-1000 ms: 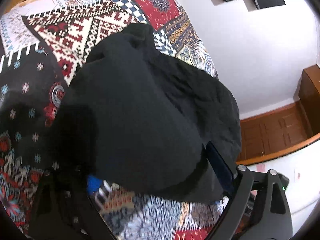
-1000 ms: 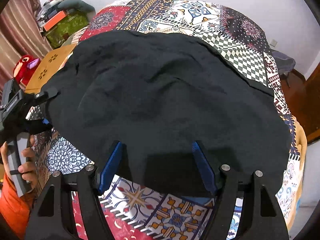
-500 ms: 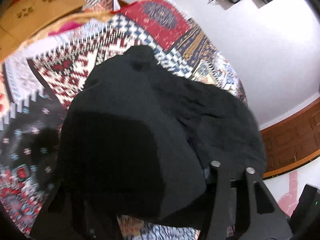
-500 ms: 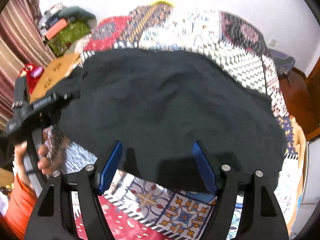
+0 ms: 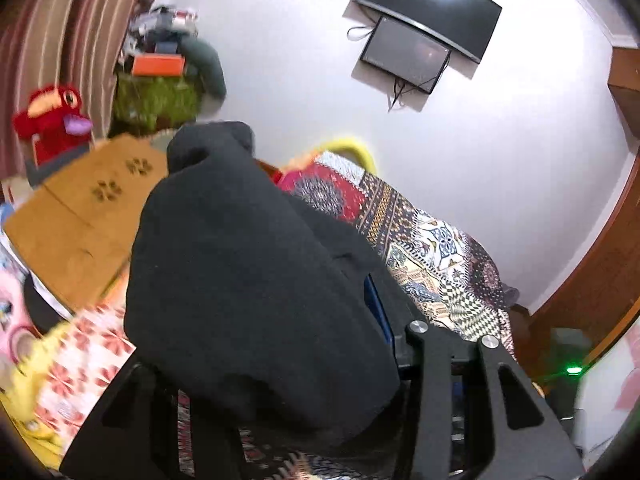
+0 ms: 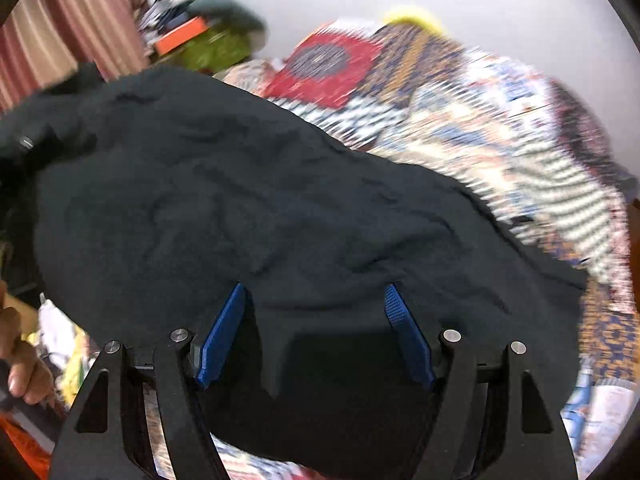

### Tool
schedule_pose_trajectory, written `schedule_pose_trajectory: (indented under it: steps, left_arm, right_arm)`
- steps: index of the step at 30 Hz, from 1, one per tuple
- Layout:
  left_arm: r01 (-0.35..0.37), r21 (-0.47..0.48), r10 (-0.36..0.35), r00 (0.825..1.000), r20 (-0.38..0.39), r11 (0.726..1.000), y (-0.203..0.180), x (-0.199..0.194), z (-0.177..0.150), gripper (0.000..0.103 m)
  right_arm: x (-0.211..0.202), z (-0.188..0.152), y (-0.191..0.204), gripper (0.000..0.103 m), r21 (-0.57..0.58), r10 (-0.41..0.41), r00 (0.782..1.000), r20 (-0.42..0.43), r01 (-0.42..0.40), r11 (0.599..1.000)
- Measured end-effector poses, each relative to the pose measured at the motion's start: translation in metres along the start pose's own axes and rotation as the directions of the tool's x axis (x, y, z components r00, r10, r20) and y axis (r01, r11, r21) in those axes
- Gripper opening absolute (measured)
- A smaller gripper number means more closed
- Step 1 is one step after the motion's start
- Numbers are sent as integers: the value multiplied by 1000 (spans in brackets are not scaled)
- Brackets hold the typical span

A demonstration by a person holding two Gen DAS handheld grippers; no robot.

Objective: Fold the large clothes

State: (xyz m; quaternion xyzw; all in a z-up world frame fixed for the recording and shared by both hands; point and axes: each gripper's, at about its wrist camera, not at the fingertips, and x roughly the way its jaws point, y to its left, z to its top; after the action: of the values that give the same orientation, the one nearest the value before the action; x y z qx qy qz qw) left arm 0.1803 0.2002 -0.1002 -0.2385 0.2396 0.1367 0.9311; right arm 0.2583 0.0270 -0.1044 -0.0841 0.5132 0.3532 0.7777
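the black garment [image 5: 256,280] fills the middle of the left wrist view, bunched and draped over the left gripper [image 5: 288,380] – its jaws have just been closing with the cloth between them, and the fabric hides all but one blue pad at about 3 o'clock, so whether they now pinch it i cannot tell. in the right wrist view the same garment spreads from 9 o'clock across to 4 o'clock over the patterned bedspread [image 6: 500,128], which shows blurred toward 1 o'clock. the right gripper [image 6: 316,312] sits at 6 o'clock, jaws partly apart, a thick fold of cloth lying between the blue pads [image 6: 224,332] – i cannot tell if they press on it. a hand [image 6: 20,360] shows at 8 o'clock
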Motion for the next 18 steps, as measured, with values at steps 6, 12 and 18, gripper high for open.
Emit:
schedule_pose_trajectory:
  steps: [6, 12, 18]
  left_arm:
    - [-63, 127, 62, 998, 10, 990, -14, 2, -3, 44]
    - [-61, 286, 42, 996, 72, 956, -69, -3, 0, 43]
    - [-76, 527, -2, 989, 147, 846, -157, -13, -22, 43]
  right_arm:
    - [33, 5, 9, 71, -15, 73, 993, -90, -75, 997]
    - [-9, -3, -28, 69, 131, 165, 985, -45, -158, 979]
    - [-79, -55, -73, 69, 212, 65, 997, 43, -73, 975]
